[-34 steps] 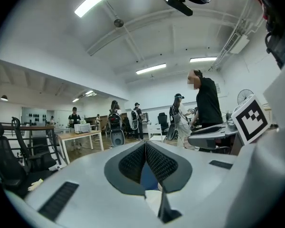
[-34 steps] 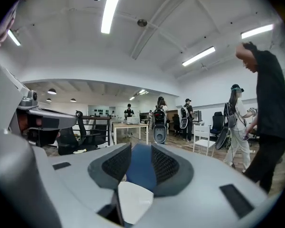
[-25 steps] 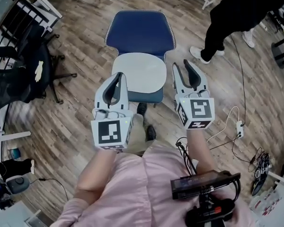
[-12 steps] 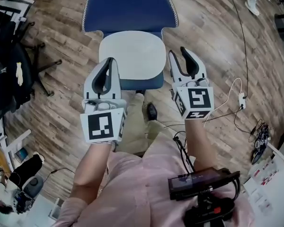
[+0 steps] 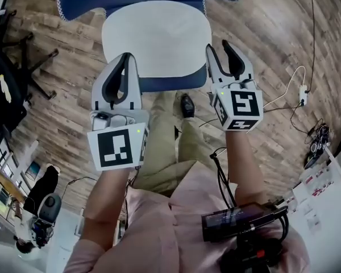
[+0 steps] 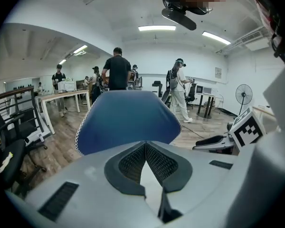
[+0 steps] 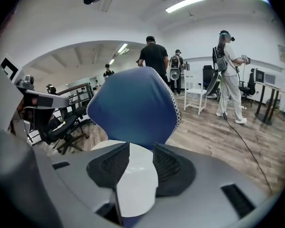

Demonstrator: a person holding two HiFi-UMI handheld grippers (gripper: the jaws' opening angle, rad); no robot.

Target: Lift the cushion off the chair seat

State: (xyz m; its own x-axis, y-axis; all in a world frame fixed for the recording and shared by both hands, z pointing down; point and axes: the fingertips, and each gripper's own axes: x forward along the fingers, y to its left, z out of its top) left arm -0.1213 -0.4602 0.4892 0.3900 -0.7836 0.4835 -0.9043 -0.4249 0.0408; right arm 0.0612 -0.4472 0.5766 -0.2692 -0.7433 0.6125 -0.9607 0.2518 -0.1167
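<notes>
- Jaws of the left gripper (image 5: 125, 58) are seen closed tip to tip, with nothing held between them (the pads meet at the front and spread apart further back).
- Jaws of the right gripper (image 5: 217, 49) are held apart; the pale cushion (image 5: 153, 36) is framed in the gap, not gripped.
- The cushion is found at upper centre of the head view, lying on the seat of the blue chair (image 5: 159, 85), with a gripper at each side edge.

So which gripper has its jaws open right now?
The right gripper: its jaws stand apart, with the pale grey padded cushion showing beyond them. The left gripper has its jaw tips together.
</notes>
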